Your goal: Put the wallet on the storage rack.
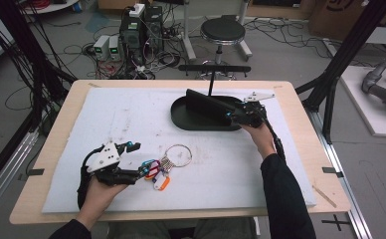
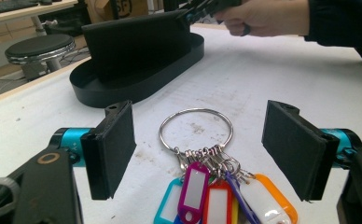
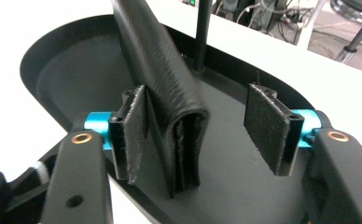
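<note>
A person works at a white foam mat (image 1: 131, 119) on a wooden table, a two-jaw gripper in each hand. The left gripper (image 1: 131, 160) sits at the near left, jaws spread wide, pointing right toward a bunch of keys (image 1: 162, 167) lying flat on the mat just beside its tips. In the left gripper view the bunch lies between and a little beyond the open jaws: the metal ring (image 2: 196, 130) is farther away, and the coloured plastic tags (image 2: 216, 198) fan back toward the gripper, so its long axis runs roughly along the gripper's reach. The left hand is clearly the nearer one to it. The right gripper (image 1: 231, 115) is well apart, reaching into a black oval tray (image 1: 181, 119) at the far middle of the mat. Its jaws stand open around the end of a black folded wallet (image 3: 170, 107); one pad seems to touch the wallet, though the angle makes that hard to confirm. A thin post (image 1: 212, 82) rises from the tray.
</note>
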`<state>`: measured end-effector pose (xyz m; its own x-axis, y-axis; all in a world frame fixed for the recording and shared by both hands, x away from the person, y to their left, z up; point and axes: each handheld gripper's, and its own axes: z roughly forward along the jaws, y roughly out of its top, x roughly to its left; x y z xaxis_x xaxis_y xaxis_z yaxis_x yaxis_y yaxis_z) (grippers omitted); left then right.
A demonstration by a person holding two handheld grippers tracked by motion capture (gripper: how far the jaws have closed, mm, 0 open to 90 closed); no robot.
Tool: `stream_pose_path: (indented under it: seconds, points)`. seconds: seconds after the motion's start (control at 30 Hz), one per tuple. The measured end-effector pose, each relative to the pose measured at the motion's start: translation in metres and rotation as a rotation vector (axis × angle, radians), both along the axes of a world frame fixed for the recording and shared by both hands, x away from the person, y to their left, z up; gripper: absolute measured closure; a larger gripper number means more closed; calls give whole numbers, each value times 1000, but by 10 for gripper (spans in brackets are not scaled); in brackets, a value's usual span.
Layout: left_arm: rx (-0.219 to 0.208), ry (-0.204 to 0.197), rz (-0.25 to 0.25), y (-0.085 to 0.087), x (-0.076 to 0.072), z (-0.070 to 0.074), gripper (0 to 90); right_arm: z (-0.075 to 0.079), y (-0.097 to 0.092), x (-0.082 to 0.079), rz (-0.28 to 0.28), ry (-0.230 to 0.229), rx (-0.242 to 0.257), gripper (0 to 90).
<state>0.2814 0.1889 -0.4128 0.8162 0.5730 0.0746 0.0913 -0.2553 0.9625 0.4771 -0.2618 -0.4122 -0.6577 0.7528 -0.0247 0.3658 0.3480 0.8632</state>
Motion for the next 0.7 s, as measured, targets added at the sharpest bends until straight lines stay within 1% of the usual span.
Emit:
stream_pose_path:
  seconds: [0.07, 0.13, 0.27, 0.3, 0.33, 0.37, 0.43, 0.57, 0.7]
  points:
    - [3, 4, 5, 0, 1, 0, 255, 4, -3, -4, -1, -8, 14, 395]
    - [4, 6, 10, 0, 2, -1, 255, 7, -5, -8, -9, -6, 23, 371]
    - [6, 15, 17, 0, 4, -1, 255, 11, -11, -15, -10, -13, 33, 357]
    - [6, 15, 22, 0, 4, -1, 255, 13, -16, -18, -7, -15, 51, 347]
    - [7, 17, 21, 1, 5, -1, 255, 13, -16, -18, -7, -15, 51, 347]
    - [4, 17, 24, 1, 5, -2, 255, 15, -18, -20, -6, -17, 66, 346]
    - [6, 22, 29, 1, 6, -2, 255, 17, -24, -25, -4, -21, 80, 339]
    - [1, 28, 41, 3, 9, -2, 255, 24, -36, -38, -5, -28, 121, 325]
    - [16, 30, 50, 4, 13, -3, 255, 31, -45, -55, 8, -48, 128, 317]
